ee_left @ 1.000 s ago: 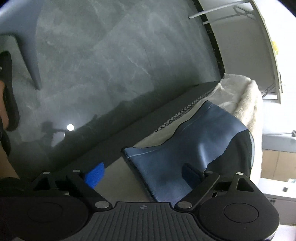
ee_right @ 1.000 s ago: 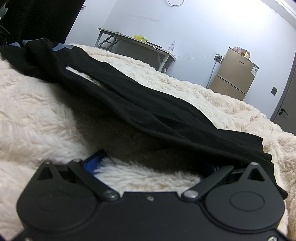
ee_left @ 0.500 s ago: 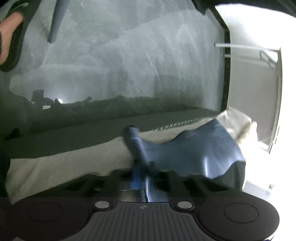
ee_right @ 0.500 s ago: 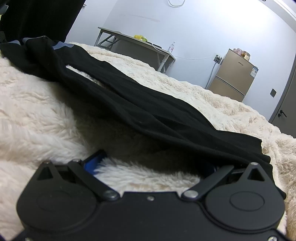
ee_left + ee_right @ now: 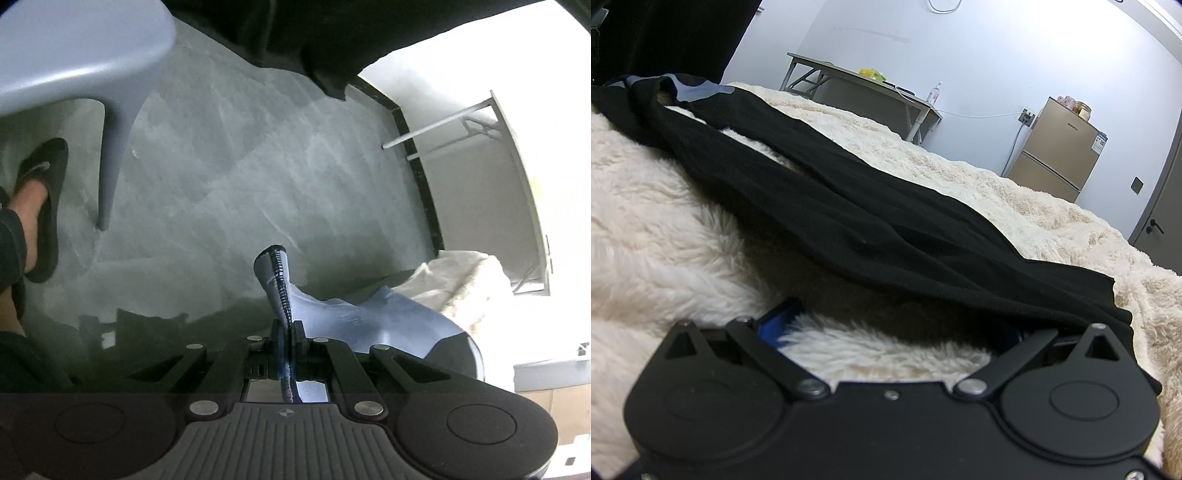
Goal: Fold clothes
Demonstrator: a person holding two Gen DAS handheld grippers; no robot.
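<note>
In the left wrist view my left gripper (image 5: 287,332) is shut on the stitched hem (image 5: 276,273) of the garment's blue part (image 5: 388,321), and the pinched corner sticks up past the fingertips. The cloth trails right to its black part (image 5: 456,356) on the cream fluffy blanket (image 5: 469,284). In the right wrist view the black garment (image 5: 868,221) lies stretched across the blanket (image 5: 665,221). My right gripper (image 5: 897,325) rests open on the fur. Its left blue pad (image 5: 779,321) shows, while the garment's near edge covers the right fingertip.
Grey marble floor (image 5: 258,166) lies beyond the bed edge, with a grey chair leg (image 5: 110,166) and a person's foot in a black slipper (image 5: 40,206) at the left. Across the bed stand a folding table (image 5: 864,81), a gold fridge (image 5: 1060,147) and a door (image 5: 1160,221).
My left gripper went from wide open beside the blue cloth to shut on its hem, then tipped and lifted the corner. The right gripper stayed still and open.
</note>
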